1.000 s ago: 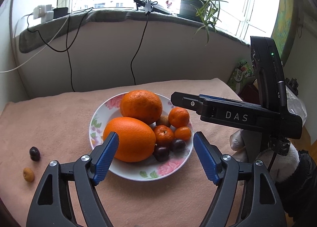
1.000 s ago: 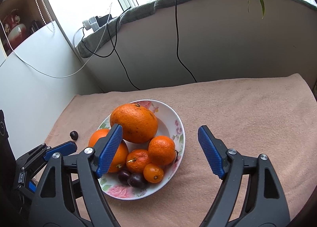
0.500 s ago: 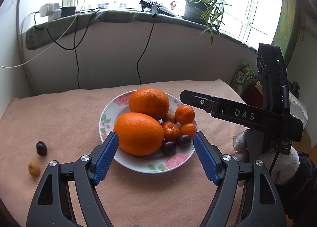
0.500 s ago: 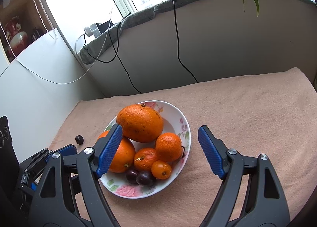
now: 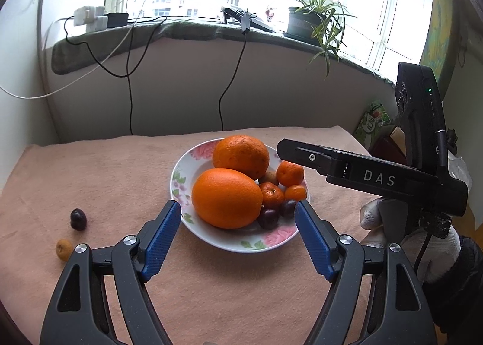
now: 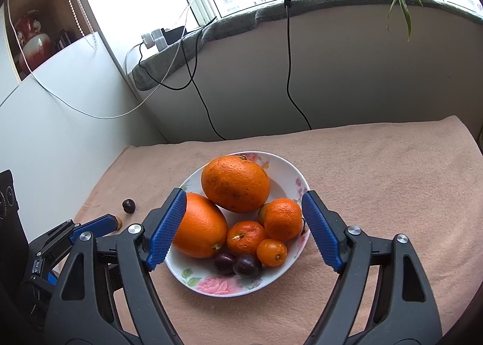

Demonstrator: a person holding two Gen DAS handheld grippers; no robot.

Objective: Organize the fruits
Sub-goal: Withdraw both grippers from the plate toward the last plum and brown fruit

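pink towelling cloth (image 5: 126, 170) covers the whole work surface, and on it sits a flowered plate (image 5: 181, 170) already piled with most of the fruit: two big oranges (image 5: 227, 197), three small tangerines (image 6: 282, 218) and two dark plums (image 6: 247, 266), with a small brownish fruit (image 5: 268, 177) tucked behind them. that part of the sorting looks done.

what seems left lies off to the left of the left claw (image 5: 238, 239): a loose dark plum (image 5: 78, 219) and a little tan fruit (image 5: 64, 250), both on bare cloth, near each other and well apart from the plate. in the right wrist view the same plum (image 6: 129, 205) shows beyond the left claw's blue tip.

the left claw stands wide apart with nothing between its blue pads (image 5: 161, 236), hanging just in front of the plate's near rim. the right claw (image 6: 244, 232) is likewise spread and empty, its pads framing the pile from above without touching it. a gloved hand (image 5: 392, 224) carries it at the right of the left view.

for room, the cloth to the left of the plate is open, so a sweep toward the two strays looks unobstructed. the cloth's left edge runs close to a white wall (image 6: 60, 134), which i judge leaves little slack for the round fruit to roll. the right claw's black body (image 5: 377, 176) hangs over the plate's right side, so a drop onto the plate would be easier from the left or the front. the pile is heaped, and a small fruit set on top may roll off the shallow rim.
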